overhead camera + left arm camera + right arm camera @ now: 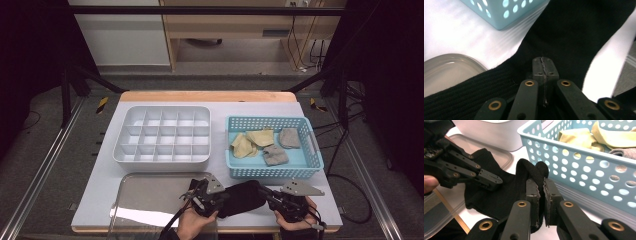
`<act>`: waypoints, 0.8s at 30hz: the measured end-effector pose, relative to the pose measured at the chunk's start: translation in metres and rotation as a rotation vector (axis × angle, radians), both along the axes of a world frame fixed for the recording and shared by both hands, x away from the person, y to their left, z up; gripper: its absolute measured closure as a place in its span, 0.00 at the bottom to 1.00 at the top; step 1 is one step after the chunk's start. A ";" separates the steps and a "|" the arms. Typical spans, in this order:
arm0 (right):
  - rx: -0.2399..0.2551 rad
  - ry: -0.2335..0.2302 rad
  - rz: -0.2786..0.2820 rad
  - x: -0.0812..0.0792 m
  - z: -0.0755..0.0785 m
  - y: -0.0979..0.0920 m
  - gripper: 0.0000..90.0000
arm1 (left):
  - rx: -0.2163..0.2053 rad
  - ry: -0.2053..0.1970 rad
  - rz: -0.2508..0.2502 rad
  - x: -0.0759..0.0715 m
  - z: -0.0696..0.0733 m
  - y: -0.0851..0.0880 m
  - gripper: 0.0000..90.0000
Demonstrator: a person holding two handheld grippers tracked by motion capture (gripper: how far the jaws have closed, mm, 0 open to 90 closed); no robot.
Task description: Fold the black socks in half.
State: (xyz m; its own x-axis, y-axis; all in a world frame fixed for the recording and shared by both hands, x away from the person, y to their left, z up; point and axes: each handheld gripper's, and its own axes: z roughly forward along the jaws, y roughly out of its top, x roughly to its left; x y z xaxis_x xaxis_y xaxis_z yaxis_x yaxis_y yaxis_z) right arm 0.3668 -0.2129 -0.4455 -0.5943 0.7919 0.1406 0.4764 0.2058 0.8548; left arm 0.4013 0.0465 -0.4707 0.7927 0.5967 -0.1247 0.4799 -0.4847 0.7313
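A black sock [243, 196] is held above the white surface [100, 190], just in front of the blue basket [272, 171], between 2 claws. The left claw [543, 65] is closed on one end of it. The right claw [541, 188] is pinched on a raised fold. Probably part of the sock rests beside the clear tray [145, 197].

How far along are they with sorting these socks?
Early, I think. The white divided box has nothing in it. Both grippers, left and right, pinch one black sock at the table's front. Yellow socks and grey socks wait in the blue basket.
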 end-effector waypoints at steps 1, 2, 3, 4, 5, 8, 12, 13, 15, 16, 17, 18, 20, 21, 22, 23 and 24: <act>0.001 -0.003 0.001 0.000 0.000 0.000 0.94 | -0.012 -0.006 0.005 -0.001 0.003 0.002 0.99; 0.002 -0.001 0.003 0.001 0.001 0.000 0.94 | -0.021 -0.012 0.007 -0.002 0.008 0.006 0.99; 0.000 -0.001 0.002 0.001 0.001 0.000 0.94 | -0.032 -0.024 0.013 -0.003 0.013 0.012 0.99; 0.003 0.001 0.004 0.001 0.001 0.000 0.94 | -0.040 -0.034 0.019 -0.003 0.018 0.017 0.99; 0.004 0.003 0.003 0.001 0.001 0.000 0.94 | -0.048 -0.043 0.030 -0.003 0.023 0.024 0.99; 0.008 0.003 0.005 0.001 0.002 0.000 0.94 | -0.049 -0.067 0.071 -0.003 0.034 0.047 0.99; 0.009 0.002 0.013 0.001 0.003 0.001 0.94 | -0.047 -0.071 0.138 0.000 0.038 0.079 0.98; 0.010 0.001 0.015 0.001 0.004 0.002 0.94 | -0.051 -0.069 0.164 0.000 0.037 0.088 0.98; 0.008 0.001 0.022 0.000 0.005 0.004 0.94 | -0.042 -0.069 0.193 0.001 0.034 0.101 0.98; 0.007 -0.002 0.024 0.000 0.006 0.004 0.94 | -0.035 -0.063 0.207 0.001 0.031 0.107 0.98; 0.008 -0.001 0.026 0.000 0.007 0.005 0.94 | -0.031 -0.054 0.224 0.001 0.028 0.113 0.98; 0.008 0.000 0.027 0.000 0.007 0.006 0.94 | -0.028 -0.049 0.235 0.001 0.025 0.117 0.98; 0.012 0.004 0.031 0.001 0.008 0.007 0.94 | -0.017 -0.032 0.240 0.001 0.018 0.121 0.99; 0.011 0.003 0.033 0.001 0.009 0.008 0.94 | -0.008 -0.027 0.240 0.001 0.015 0.122 0.99; 0.012 0.004 0.038 0.001 0.010 0.009 0.94 | -0.006 -0.022 0.241 0.002 0.012 0.122 0.99; 0.012 0.005 0.041 0.001 0.010 0.011 0.94 | -0.006 -0.015 0.237 0.002 0.010 0.122 0.99; 0.014 0.006 0.045 0.001 0.011 0.012 0.94 | 0.004 -0.014 0.232 0.003 0.009 0.120 0.99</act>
State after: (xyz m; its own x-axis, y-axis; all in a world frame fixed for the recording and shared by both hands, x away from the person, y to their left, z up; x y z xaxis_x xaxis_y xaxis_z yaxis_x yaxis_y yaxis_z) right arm 0.3682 -0.2009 -0.4346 -0.6284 0.7622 0.1555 0.4721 0.2148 0.8550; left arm 0.4040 0.1668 -0.4619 0.6356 0.7638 -0.1125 0.5690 -0.3649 0.7370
